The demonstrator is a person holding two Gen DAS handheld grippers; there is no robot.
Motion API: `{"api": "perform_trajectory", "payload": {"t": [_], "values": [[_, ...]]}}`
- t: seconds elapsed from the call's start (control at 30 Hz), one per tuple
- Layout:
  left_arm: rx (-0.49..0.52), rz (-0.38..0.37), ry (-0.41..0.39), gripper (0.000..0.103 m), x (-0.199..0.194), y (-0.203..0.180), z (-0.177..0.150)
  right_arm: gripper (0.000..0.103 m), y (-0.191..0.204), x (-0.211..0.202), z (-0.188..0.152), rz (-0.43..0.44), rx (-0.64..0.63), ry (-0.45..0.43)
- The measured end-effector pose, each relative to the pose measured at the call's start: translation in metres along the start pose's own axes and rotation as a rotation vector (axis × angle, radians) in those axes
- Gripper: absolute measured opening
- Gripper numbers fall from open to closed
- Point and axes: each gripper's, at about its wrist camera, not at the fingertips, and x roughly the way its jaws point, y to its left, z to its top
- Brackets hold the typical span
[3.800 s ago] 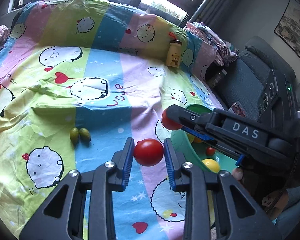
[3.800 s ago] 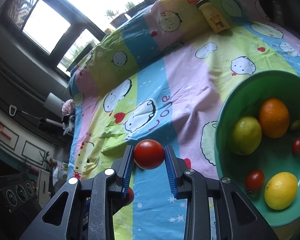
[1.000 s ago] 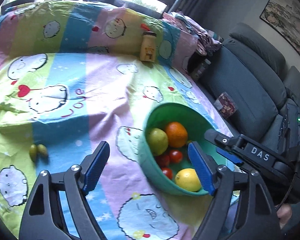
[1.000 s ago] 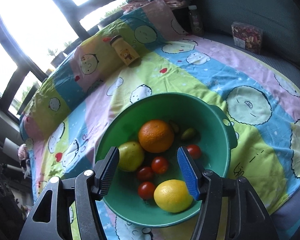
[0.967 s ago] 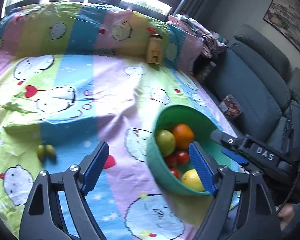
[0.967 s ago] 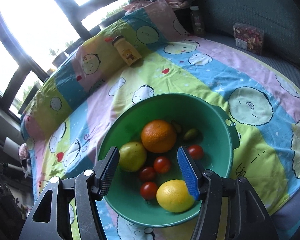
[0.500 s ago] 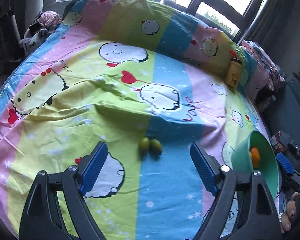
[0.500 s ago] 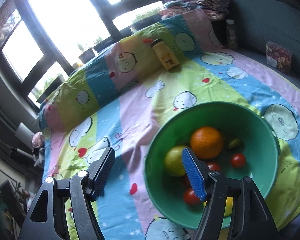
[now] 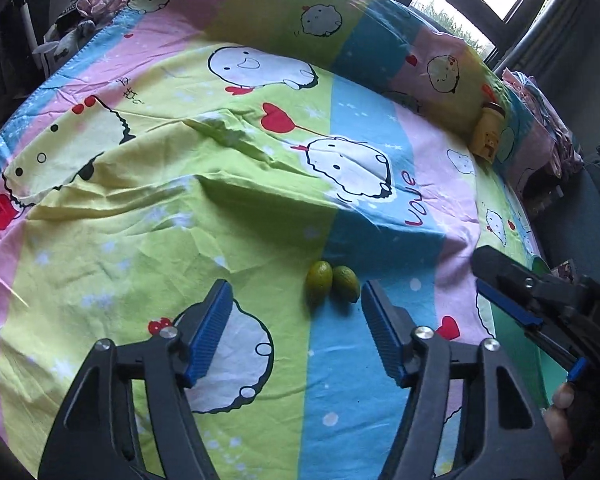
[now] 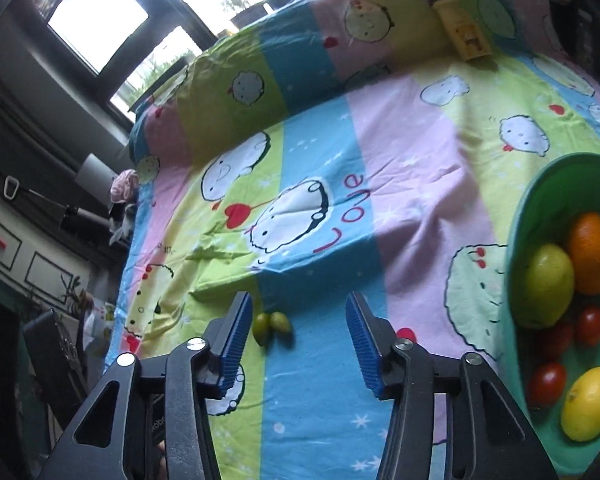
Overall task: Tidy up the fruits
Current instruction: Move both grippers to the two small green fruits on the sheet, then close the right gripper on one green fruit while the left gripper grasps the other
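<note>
Green and small, two limes [image 9: 332, 283] sit touching side by side on the striped cartoon bedsheet [image 9: 148, 216], and they are the landmark. Left tool [image 9: 296, 330] hangs just short of them, its jaws apart and just now narrowing, nothing between the pads; the limes lie beyond its right pad. Right tool [image 10: 298, 338] has also been narrowing, jaws apart and empty, with the limes [image 10: 272, 326] just past its left pad. In the left view the bowl [image 9: 540, 268] is nearly all hidden behind the right tool [image 9: 532, 312], only a green sliver showing, and a fingertip [image 9: 562, 396] peeks in below. Right view opens it up: the bowl [image 10: 540, 184], well right of the limes and cut off at the frame edge, holds an orange [image 10: 592, 256], a yellow-green lemon [image 10: 548, 290], a yellow lemon [image 10: 590, 402] and tomatoes [image 10: 548, 382]. Far beyond the limes stands a yellow bottle [image 10: 464, 32].
</note>
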Motion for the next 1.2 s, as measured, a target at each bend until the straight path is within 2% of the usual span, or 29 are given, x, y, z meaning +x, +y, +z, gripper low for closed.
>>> {"api": "perform_trajectory", "payload": {"t": [0.07,0.13,0.27,0.4,0.7,0.83,0.9,1.03,1.2], "values": [[-0.01,-0.018,0.028,0.048,0.006,0.001,0.001,0.03,0.002,0.017,0.001,0.008,-0.007,0.048],[-0.016,-0.03,0.041,0.044,0.011,0.002,0.001,0.028,0.004,0.032,0.001,0.021,-0.012,0.085],[-0.023,-0.04,0.065,0.042,0.019,0.003,0.001,0.028,0.009,0.056,-0.001,0.061,-0.012,0.158],[-0.042,-0.059,0.082,0.041,0.023,0.006,0.001,0.028,0.012,0.07,-0.004,0.04,-0.02,0.202],[-0.028,-0.048,0.092,0.04,0.03,0.006,0.001,0.027,0.008,0.084,-0.005,0.043,0.007,0.236],[-0.016,-0.03,0.08,0.038,0.031,0.003,0.0,0.027,0.008,0.088,-0.005,0.034,0.01,0.238],[-0.006,-0.02,0.071,0.037,0.032,0.002,0.0,0.024,0.008,0.09,-0.006,0.037,0.014,0.239],[-0.009,-0.03,0.068,0.032,0.033,0.001,0.0,0.022,0.007,0.089,-0.006,0.034,0.019,0.23],[0.003,-0.031,0.057,0.032,0.035,-0.002,0.0,0.022,0.002,0.086,-0.005,0.02,0.041,0.223]]}}
